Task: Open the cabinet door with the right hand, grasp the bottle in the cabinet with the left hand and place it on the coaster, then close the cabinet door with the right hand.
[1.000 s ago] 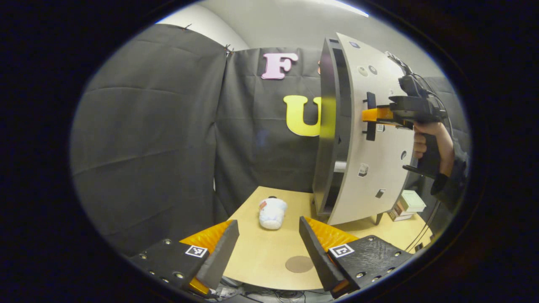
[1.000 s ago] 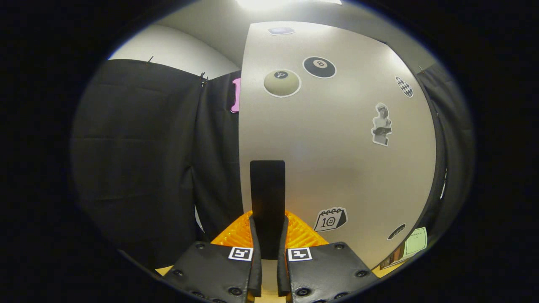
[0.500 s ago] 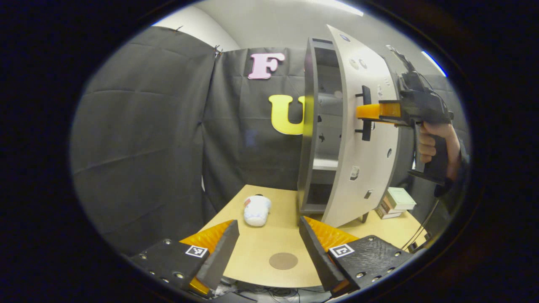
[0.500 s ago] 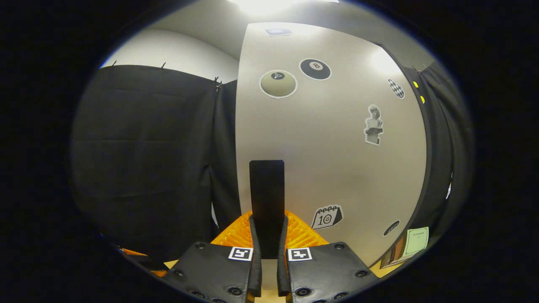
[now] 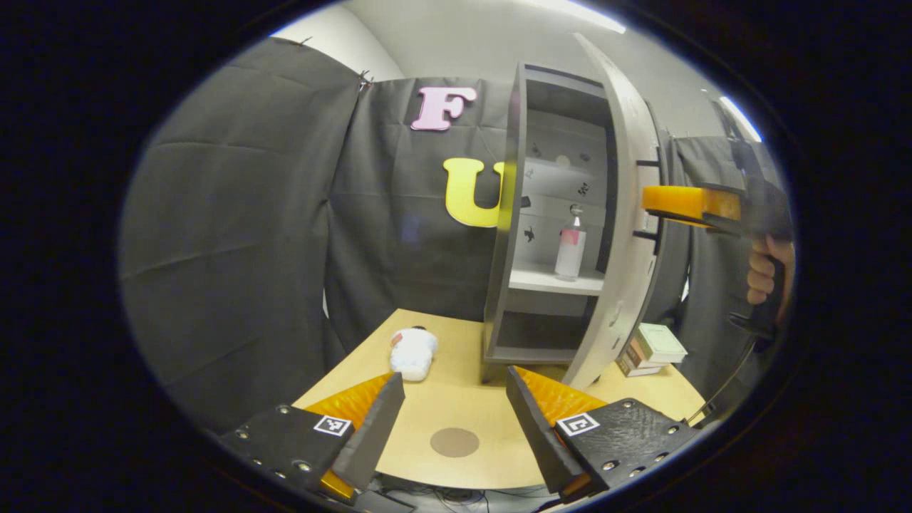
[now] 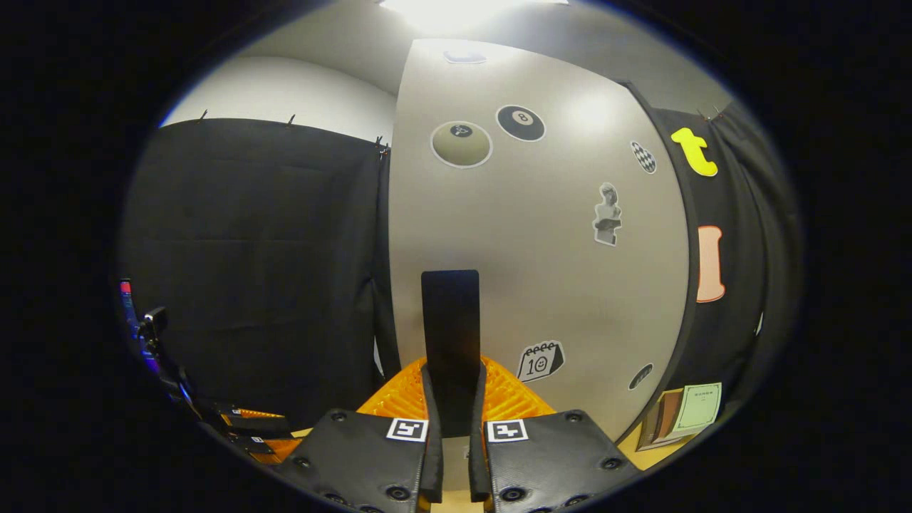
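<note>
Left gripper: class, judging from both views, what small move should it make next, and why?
Probably advance the left gripper, jaws open, toward the bottle standing upright on the cabinet's shelf. The door is swung wide, the right gripper shut on its handle, so the way looks clear.

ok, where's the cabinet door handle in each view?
Left gripper view: handle upper right, behind the open door's edge, clamped by the right tool.
Right gripper view: bottom centre, between that tool's fingers.
Shared landmark: book stack beside the cabinet.
</note>
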Demonstrator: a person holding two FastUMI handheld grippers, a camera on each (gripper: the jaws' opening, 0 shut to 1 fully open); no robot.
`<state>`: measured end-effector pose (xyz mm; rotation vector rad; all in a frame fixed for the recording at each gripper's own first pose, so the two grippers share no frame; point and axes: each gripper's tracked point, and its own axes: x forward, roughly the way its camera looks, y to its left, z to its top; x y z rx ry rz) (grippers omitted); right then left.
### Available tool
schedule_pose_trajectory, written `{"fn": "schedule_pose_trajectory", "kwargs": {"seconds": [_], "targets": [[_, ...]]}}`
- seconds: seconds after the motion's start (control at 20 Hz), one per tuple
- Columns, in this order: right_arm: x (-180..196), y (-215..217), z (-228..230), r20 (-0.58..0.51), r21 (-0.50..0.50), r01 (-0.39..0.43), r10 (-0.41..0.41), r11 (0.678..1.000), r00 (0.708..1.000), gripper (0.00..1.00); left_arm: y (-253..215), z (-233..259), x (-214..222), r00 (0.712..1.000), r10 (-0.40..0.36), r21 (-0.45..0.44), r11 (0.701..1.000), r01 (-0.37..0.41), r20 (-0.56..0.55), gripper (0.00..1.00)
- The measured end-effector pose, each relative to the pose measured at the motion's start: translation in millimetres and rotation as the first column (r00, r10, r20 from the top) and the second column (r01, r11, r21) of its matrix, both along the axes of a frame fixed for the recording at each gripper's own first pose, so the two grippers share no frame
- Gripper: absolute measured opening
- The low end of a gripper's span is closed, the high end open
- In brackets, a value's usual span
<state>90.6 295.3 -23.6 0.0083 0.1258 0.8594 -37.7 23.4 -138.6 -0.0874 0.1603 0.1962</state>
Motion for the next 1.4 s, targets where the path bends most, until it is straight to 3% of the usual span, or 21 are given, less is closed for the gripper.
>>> {"fn": "schedule_pose_trajectory", "kwargs": {"seconds": [0.35, 0.8, 1.1, 1.3, 1.4], "targets": [[-0.6, -18.3, 1.0, 0.016, -0.015, 0.028, -0.028, 1.000, 0.999, 0.16, -13.0, -14.6, 23.0, 0.995, -0.090, -0.029, 0.996, 0.089, -0.035, 0.87], [-6.5, -73.3, 3.4, 0.046, -0.057, 0.220, -0.217, 0.974, 0.975, 0.16, -84.6, -23.0, 71.1, 0.962, -0.271, -0.018, 0.962, 0.271, -0.038, 0.89], [2.9, -123.7, 6.6, 0.038, -0.049, 0.365, -0.363, 0.930, 0.931, 0.15, -111.6, -26.1, 90.6, 0.944, -0.328, -0.024, 0.945, 0.327, -0.038, 0.87], [21.5, -160.6, 7.5, 0.069, -0.066, 0.493, -0.489, 0.868, 0.870, 0.14, -124.0, -26.3, 103.4, 0.936, -0.352, -0.027, 0.936, 0.351, -0.030, 0.87], [34.3, -183.1, 8.1, 0.062, -0.049, 0.533, -0.530, 0.845, 0.846, 0.07, -128.9, -27.9, 108.3, 0.933, -0.358, -0.036, 0.933, 0.357, -0.031, 0.87]]}}
